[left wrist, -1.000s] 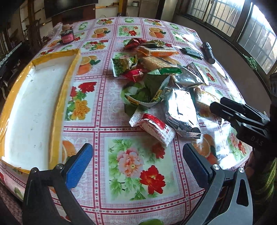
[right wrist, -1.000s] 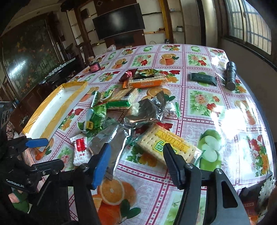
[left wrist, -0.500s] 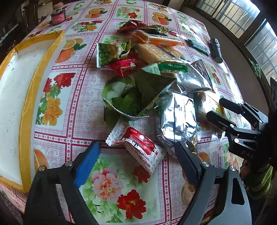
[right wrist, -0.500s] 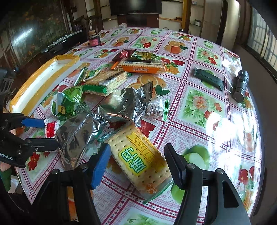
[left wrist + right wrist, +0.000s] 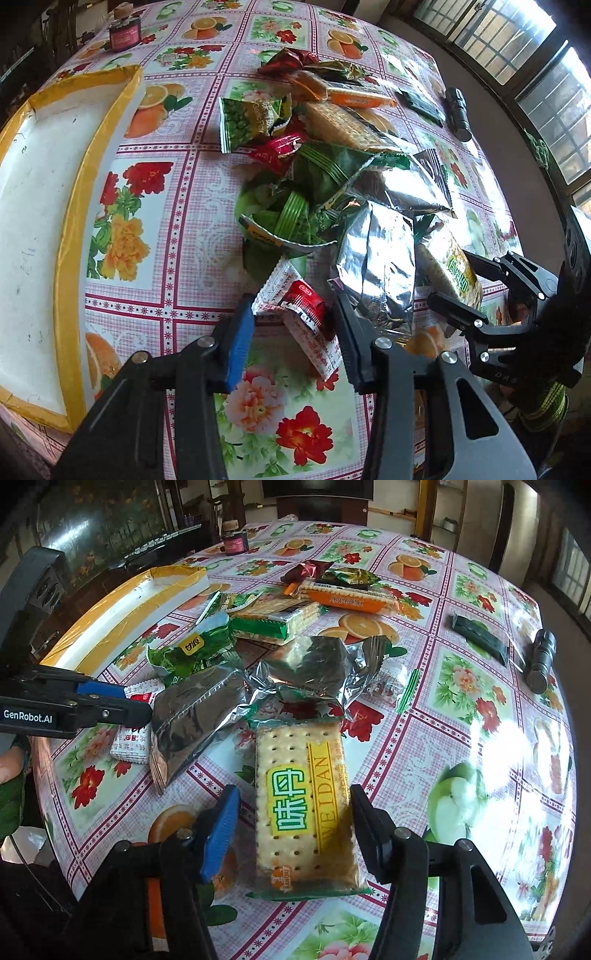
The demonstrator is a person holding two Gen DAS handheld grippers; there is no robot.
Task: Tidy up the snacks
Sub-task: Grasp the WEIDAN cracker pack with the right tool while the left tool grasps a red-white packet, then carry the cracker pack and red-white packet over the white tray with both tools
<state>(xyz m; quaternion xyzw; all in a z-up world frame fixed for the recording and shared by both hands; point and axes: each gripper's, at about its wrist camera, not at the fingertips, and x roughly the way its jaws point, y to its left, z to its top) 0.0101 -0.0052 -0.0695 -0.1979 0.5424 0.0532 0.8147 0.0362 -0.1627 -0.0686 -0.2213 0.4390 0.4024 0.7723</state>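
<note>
A heap of snack packets lies on the flowered tablecloth. My left gripper (image 5: 293,314) is open, its jaws on either side of a small red-and-white packet (image 5: 301,314) at the heap's near edge. My right gripper (image 5: 293,812) is open, its jaws on either side of a WEIDAN cracker pack (image 5: 304,805) lying flat. Silver foil bags (image 5: 380,266) lie between the two. The left gripper also shows in the right wrist view (image 5: 110,701), over the red-and-white packet (image 5: 133,738). The right gripper shows in the left wrist view (image 5: 454,280).
A white tray with yellow rim (image 5: 70,206) lies at the left, also in the right wrist view (image 5: 122,613). Green bags (image 5: 291,206), an orange cracker pack (image 5: 347,596), a dark green bar (image 5: 480,637), a black flashlight (image 5: 541,661) and a small jar (image 5: 125,33) lie farther back.
Both grippers have moved forward and down. The left jaws have narrowed around the red-and-white packet. The right jaws now straddle the WEIDAN cracker pack.
</note>
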